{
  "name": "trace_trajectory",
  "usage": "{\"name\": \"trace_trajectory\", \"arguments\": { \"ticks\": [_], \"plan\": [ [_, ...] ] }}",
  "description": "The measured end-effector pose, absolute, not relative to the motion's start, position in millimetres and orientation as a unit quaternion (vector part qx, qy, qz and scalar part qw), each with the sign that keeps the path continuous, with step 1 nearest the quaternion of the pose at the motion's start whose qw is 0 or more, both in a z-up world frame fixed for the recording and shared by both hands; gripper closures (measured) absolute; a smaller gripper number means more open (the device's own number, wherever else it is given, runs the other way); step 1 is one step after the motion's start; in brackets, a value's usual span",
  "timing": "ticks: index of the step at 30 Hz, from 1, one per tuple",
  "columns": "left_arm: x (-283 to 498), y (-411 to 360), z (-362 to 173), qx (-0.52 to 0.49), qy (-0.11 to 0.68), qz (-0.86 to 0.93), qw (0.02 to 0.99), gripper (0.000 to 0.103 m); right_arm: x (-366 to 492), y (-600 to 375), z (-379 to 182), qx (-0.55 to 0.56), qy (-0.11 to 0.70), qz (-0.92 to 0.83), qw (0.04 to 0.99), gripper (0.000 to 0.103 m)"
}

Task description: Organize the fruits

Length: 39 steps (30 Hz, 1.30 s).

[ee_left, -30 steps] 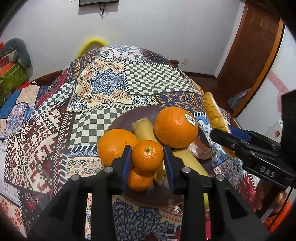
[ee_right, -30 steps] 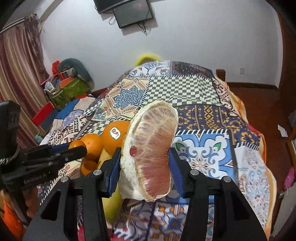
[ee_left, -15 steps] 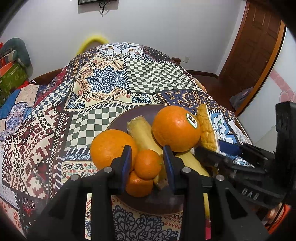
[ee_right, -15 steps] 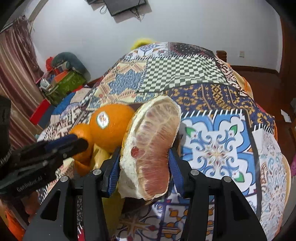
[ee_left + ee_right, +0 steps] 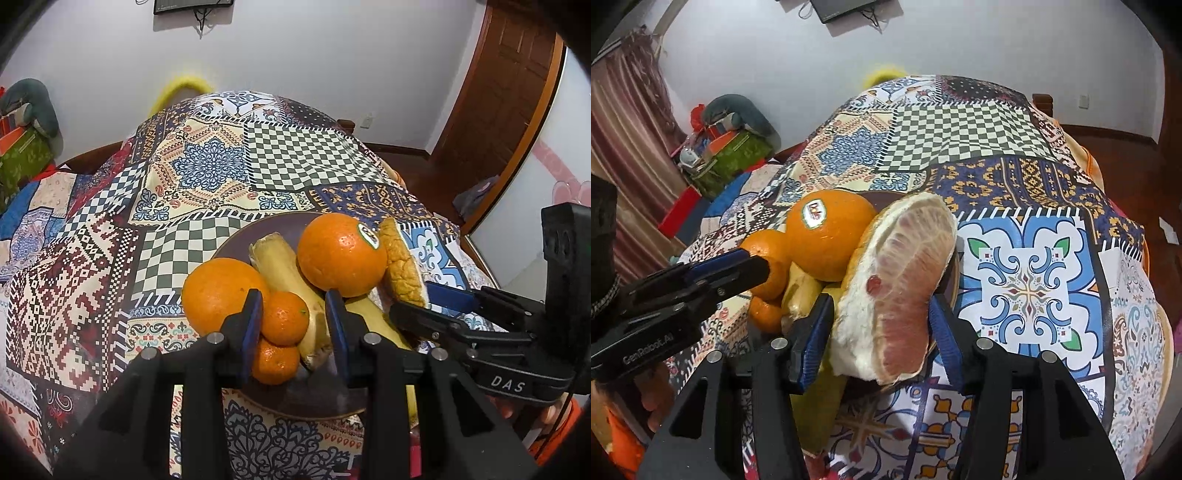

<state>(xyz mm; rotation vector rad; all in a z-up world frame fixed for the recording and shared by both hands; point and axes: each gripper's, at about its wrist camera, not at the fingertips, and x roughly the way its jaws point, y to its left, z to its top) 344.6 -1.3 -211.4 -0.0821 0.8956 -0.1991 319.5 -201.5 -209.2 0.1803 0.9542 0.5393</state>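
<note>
A dark round plate [image 5: 236,240] on the patterned cloth holds a stickered orange [image 5: 341,254], a second orange [image 5: 218,291], two small mandarins [image 5: 284,317], and bananas [image 5: 284,269]. My left gripper [image 5: 293,325] is open around the upper mandarin, which rests on the lower one [image 5: 275,363]. My right gripper [image 5: 879,325] is shut on a pomelo wedge [image 5: 897,288] and holds it at the plate's right rim against the stickered orange [image 5: 827,236]. The wedge also shows in the left wrist view [image 5: 400,266].
The patchwork cloth [image 5: 207,173] covers the whole table. A wooden door [image 5: 506,96] stands at the right. Boxes and bags [image 5: 727,147] sit on the floor at the far left. The table's right edge [image 5: 1145,295] drops off near the wedge.
My left gripper opened and let the mandarin settle onto the pile. My right gripper brought the pomelo wedge down against the stickered orange at the plate's rim.
</note>
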Motion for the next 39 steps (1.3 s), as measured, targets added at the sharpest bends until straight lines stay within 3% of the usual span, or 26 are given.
{"name": "trace_trajectory", "arguments": {
  "ticks": [19, 35, 37, 39],
  "plan": [
    [257.1, 19.1, -174.3, -0.044, 0.418, -0.081, 0.904, 0.069, 254.2, -205.4, -159.4, 0.008, 0.398, 0.247, 0.884, 0.052],
    [218.5, 16.5, -224.6, -0.052, 0.480, -0.088, 0.871, 0.069, 212.9, -180.7, -213.3, -0.018, 0.455, 0.278, 0.846, 0.052],
    [220.8, 15.5, -229.0, -0.054, 0.483, -0.091, 0.869, 0.069, 214.8, -176.7, -216.6, -0.018, 0.453, 0.278, 0.847, 0.054],
    [223.6, 14.4, -233.7, -0.054, 0.487, -0.091, 0.867, 0.069, 216.8, -173.6, -218.0, -0.023, 0.450, 0.277, 0.849, 0.065]
  ]
}}
